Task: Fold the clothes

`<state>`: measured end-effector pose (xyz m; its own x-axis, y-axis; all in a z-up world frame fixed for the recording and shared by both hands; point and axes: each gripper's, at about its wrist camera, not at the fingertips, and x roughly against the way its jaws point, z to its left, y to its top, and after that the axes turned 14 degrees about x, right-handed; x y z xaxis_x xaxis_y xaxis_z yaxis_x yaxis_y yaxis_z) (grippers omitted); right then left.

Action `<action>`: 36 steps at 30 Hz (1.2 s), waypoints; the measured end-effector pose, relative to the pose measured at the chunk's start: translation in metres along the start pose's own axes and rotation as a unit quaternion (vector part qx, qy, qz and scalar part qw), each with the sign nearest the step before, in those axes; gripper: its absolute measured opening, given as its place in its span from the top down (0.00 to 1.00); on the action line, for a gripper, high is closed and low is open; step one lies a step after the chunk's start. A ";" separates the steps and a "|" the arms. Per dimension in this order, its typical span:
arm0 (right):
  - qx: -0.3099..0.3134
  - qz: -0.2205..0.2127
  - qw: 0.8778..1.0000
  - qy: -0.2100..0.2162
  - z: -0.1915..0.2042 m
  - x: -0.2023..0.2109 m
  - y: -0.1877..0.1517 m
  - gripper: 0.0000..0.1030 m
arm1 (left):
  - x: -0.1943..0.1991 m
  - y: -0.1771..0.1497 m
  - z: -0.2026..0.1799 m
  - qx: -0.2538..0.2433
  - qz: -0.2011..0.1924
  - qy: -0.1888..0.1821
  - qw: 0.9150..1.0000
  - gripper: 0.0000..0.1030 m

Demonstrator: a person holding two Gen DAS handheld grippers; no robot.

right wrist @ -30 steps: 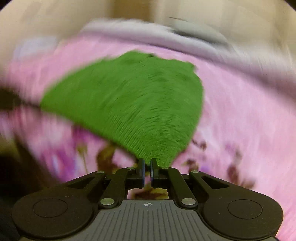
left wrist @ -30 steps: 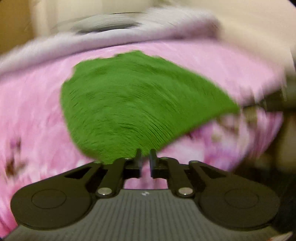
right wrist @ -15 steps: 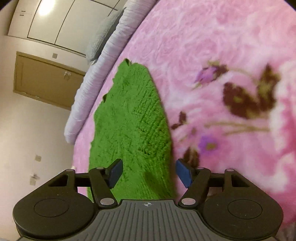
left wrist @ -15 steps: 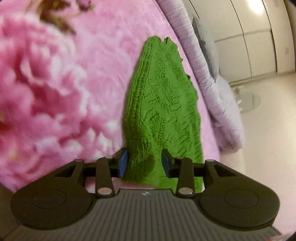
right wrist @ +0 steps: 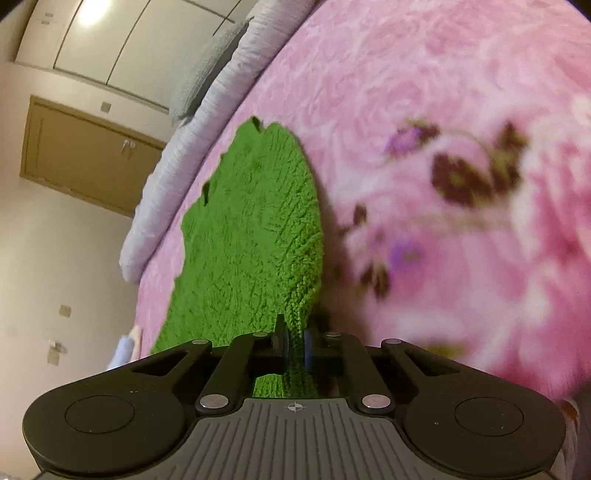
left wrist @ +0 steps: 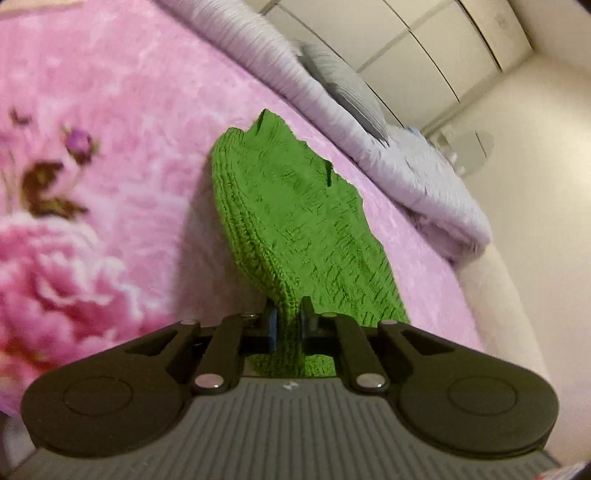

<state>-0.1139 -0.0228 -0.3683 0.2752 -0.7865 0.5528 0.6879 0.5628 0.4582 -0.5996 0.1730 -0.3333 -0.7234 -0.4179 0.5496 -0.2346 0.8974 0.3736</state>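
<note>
Left gripper (left wrist: 287, 325) clamped on near edge of green knit garment (left wrist: 295, 221); fingers pinched folded, ribbed fabric between them. Garment lay flat on pink floral blanket (left wrist: 110, 147), thick chunky knit, layered edge at left, small notches along far edge. Right gripper (right wrist: 294, 341) likewise clamped on garment's near edge (right wrist: 251, 240). Lavender bedding roll (left wrist: 369, 122) ran beyond the garment. Left view alone showed white wardrobe panels (left wrist: 424, 55); right view alone showed brown door (right wrist: 85, 151) and ceiling light (right wrist: 88, 14).
</note>
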 end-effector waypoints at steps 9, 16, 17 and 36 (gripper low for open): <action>0.116 0.034 0.987 -0.110 0.032 0.018 -0.017 0.91 | -0.002 -0.037 0.028 -0.050 0.031 0.112 0.992 0.90; 0.270 -0.005 0.944 -0.189 0.078 0.029 -0.006 0.91 | 0.021 -0.016 -0.023 -0.189 -0.020 0.163 0.968 0.91; 0.282 -0.006 0.943 -0.179 0.083 0.020 -0.001 0.91 | 0.015 -0.013 -0.029 -0.197 -0.009 0.148 0.969 0.91; 0.195 0.055 0.979 0.005 0.038 -0.158 0.108 0.92 | -0.149 0.074 -0.022 -0.219 0.093 0.058 0.970 0.98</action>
<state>-0.1082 0.1716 -0.3796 0.3408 -0.7168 0.6084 0.3454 0.6973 0.6281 -0.4945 0.2984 -0.3713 -0.6429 -0.2912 0.7085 0.2095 0.8228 0.5283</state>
